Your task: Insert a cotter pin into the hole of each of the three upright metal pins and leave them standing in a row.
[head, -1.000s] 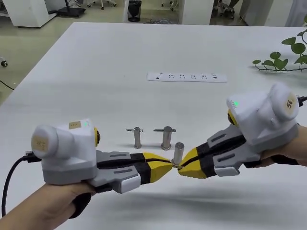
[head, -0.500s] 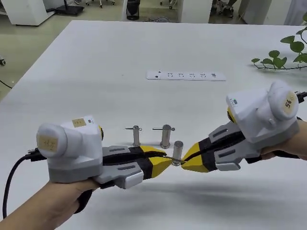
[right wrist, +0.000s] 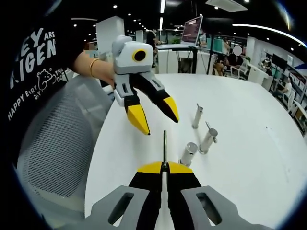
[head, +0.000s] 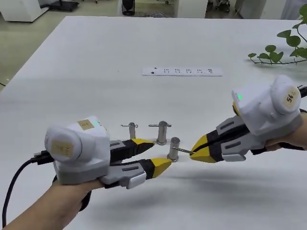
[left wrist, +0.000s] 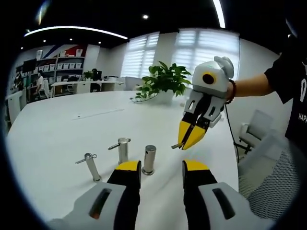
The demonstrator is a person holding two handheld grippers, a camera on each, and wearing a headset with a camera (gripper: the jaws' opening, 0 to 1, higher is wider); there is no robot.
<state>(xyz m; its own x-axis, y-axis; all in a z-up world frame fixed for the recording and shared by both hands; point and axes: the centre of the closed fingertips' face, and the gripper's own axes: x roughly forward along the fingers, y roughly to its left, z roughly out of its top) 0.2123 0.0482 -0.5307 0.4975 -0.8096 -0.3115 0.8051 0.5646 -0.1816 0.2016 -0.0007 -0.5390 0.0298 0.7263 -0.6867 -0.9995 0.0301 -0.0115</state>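
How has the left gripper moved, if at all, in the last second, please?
Yes: the left gripper opened and drew back leftward, away from the front metal pin.

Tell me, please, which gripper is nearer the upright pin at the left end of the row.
Left. The open left gripper sits just in front of that pin, slightly to its right; the right gripper, holding a cotter pin, is farther right, beyond the nearest pin.

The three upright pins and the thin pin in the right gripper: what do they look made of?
Upright pins: metal, likely steel, with a dull silver-grey sheen and soft highlights along the barrels. Thin pin clamped in the right gripper: looks like bare metal wire, grey and slim; too small to tell its finish.
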